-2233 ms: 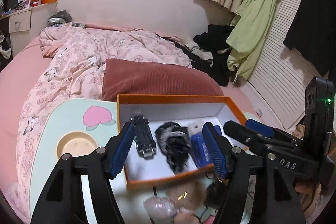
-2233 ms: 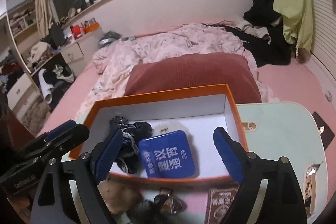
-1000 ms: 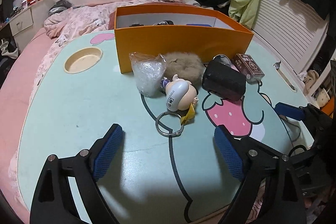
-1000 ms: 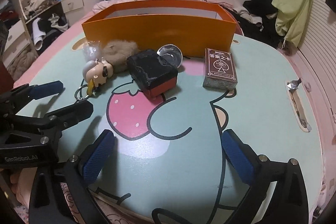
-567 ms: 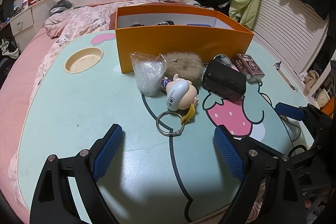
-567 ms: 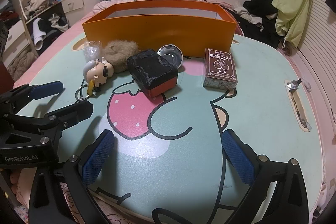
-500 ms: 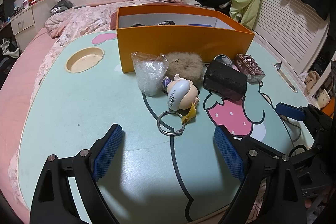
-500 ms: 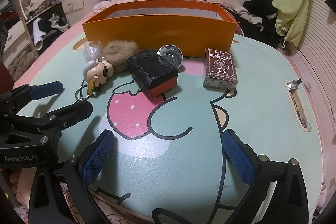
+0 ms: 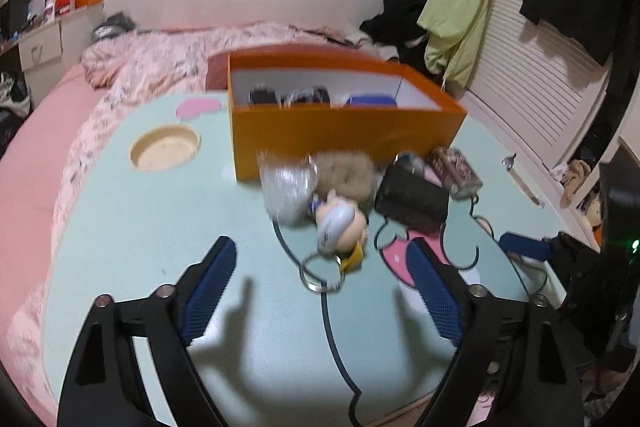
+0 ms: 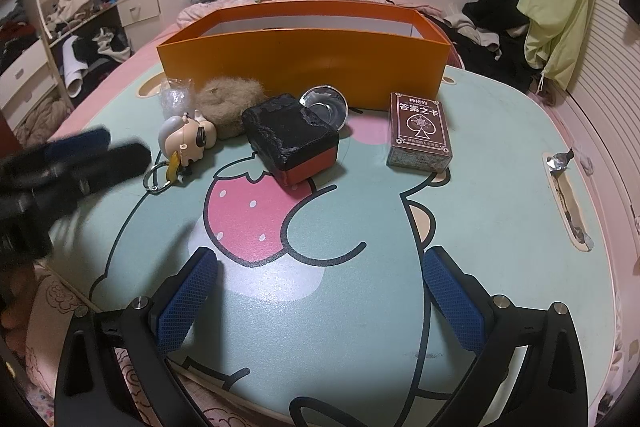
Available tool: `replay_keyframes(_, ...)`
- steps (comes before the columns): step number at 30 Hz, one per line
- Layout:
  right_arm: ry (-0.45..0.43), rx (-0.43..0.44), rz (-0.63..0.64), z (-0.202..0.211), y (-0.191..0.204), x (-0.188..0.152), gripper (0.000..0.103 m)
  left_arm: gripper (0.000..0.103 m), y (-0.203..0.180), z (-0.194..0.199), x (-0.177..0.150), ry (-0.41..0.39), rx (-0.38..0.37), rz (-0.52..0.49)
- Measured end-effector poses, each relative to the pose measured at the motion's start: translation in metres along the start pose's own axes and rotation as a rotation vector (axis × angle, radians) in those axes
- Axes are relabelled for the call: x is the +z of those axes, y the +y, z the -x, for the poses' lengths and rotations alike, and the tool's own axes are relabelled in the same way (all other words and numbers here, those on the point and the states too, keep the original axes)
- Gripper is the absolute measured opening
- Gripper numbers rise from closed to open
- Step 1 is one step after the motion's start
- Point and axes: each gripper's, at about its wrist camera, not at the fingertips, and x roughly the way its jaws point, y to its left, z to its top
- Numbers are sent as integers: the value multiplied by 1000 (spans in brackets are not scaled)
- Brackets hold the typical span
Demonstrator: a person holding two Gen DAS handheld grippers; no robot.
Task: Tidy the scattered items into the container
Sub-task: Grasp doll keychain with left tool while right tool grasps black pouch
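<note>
The left gripper (image 9: 320, 293) has eased toward the doll keychain (image 9: 340, 223), its wide jaws just narrowed slightly and empty; the keychain lies on the desk (image 9: 140, 219) before the orange box (image 9: 344, 129). The right gripper (image 10: 320, 299) hangs unmoved, jaws wide, holding nothing.

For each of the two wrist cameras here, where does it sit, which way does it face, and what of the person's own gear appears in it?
Left wrist: sits on the left tongs, facing forward and down at the pale green cartoon-print table, the big-headed figurine keyring and the orange cardboard box; the right tongs show at its right edge.
Right wrist: sits on the right tongs, facing the same table, with the blurred left tongs at its left edge.
Shared: the box, keyring, black-and-red block and brown card deck; both tongs open, empty.
</note>
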Motion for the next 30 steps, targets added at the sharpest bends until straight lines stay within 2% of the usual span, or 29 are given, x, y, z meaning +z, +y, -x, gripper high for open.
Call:
replay_keyframes(6,0,-3,-2,0,0,0,102,65,-1,-6,16,6,25,-71)
replay_keyframes(10,0,-3,-2,0,0,-1,102,64,-9,-17,18,56,-41,-81)
replay_keyframes(13,0,-3,-2,0,-1,-1,102,64,-20,-31,20,91,-21,-114)
replay_keyframes(16,0,-3,-2,0,-1,-1,102,64,-31,-49,20,164,-24,-143)
replay_keyframes(19,0,-6,-4,0,-1,-1,103,42,-33,-60,18,196,-43,-159)
replay_keyframes(20,0,-26,-16,0,0,0,103,37,-33,-60,18,188,-54,-157)
replay_keyframes(23,1,-50,-32,0,0,0,102,37,-26,-57,18,189,-100,-127)
replay_keyframes(30,-19,-34,-52,8,-5,1,102,37,-17,-24,9,111,-100,-109)
